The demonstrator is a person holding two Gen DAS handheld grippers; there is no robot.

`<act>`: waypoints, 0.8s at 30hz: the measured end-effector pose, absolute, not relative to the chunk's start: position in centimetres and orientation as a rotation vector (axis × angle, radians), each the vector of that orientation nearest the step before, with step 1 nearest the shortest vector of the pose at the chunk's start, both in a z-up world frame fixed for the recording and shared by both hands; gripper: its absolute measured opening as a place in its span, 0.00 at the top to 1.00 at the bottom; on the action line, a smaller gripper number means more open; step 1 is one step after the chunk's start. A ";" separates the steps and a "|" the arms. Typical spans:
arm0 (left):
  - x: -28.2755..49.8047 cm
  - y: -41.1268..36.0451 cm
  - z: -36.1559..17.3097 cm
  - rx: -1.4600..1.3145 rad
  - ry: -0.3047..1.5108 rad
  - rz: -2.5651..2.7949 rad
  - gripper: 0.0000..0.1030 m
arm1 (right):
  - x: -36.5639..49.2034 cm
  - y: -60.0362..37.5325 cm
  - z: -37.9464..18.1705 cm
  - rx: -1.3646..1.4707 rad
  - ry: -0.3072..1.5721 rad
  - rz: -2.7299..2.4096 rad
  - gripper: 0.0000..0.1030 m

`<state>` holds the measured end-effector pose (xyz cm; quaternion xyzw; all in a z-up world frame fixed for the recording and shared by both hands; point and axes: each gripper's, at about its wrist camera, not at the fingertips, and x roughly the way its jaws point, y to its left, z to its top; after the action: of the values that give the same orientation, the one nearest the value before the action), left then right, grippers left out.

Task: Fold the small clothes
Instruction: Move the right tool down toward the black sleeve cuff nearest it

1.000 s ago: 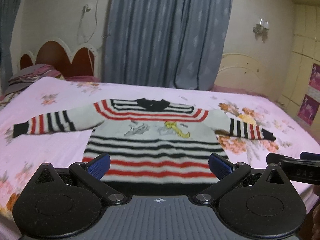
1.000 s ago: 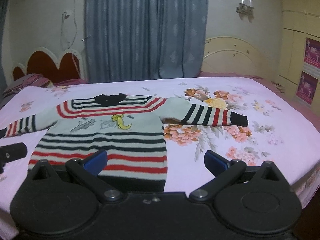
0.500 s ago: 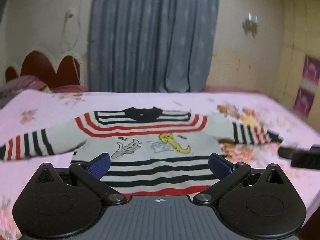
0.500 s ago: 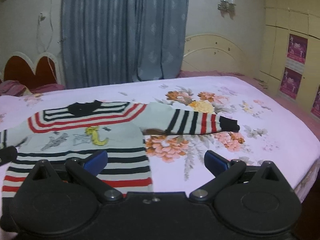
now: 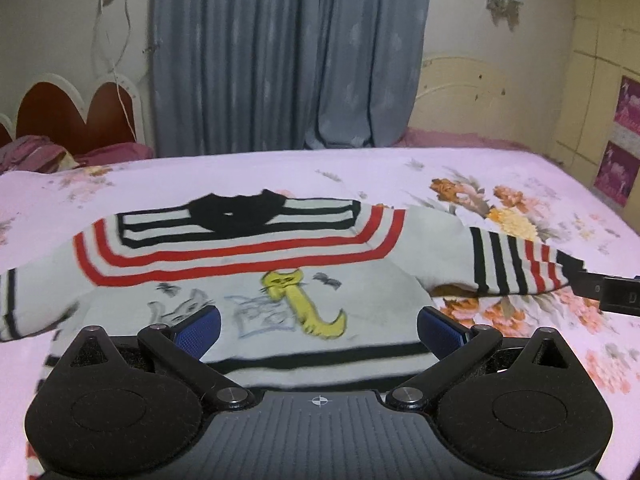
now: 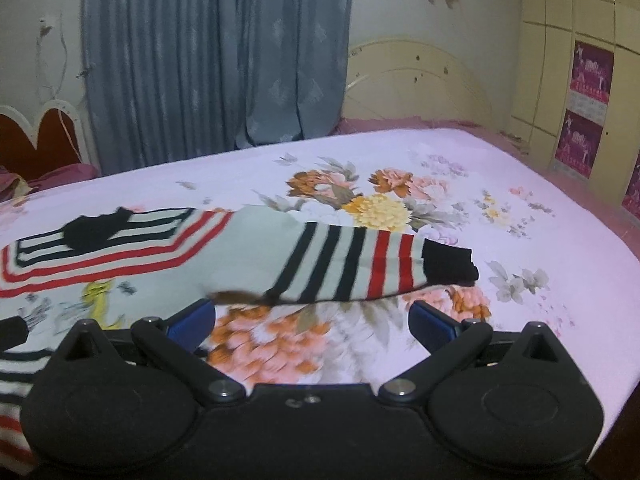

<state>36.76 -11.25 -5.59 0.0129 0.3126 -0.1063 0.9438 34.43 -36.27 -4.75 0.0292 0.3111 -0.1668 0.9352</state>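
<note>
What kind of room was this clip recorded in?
Most likely a home bedroom. A striped sweater lies spread flat on a bed with a floral sheet, there is a scalloped headboard at the left, and grey curtains hang behind.

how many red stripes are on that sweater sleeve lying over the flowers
2. Both sit side by side near the end of the right sleeve, between its three black stripes and the black cuff, on the floral bedsheet. The sleeve's underside is hidden.

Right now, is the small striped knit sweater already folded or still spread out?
Spread out. The striped knit sweater lies flat on the pink floral bedsheet, and its striped right sleeve extends sideways, not folded in.
</note>
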 end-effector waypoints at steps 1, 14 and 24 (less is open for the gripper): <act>37.4 -12.1 -5.7 0.030 0.642 -0.221 0.00 | 35.1 -37.2 -5.0 0.065 0.643 -0.345 0.01; 44.2 -20.7 -8.6 0.121 0.751 -0.223 0.00 | 41.4 -48.5 -10.1 0.191 0.717 -0.436 0.01; 48.1 -24.5 -10.8 0.142 0.828 -0.241 0.00 | 41.3 -57.2 -14.4 0.548 0.664 -0.519 0.27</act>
<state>48.06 -24.53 -10.81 0.0685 0.4009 -0.1165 0.9061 41.30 -57.18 -14.43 0.2627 0.3180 -0.2485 0.8764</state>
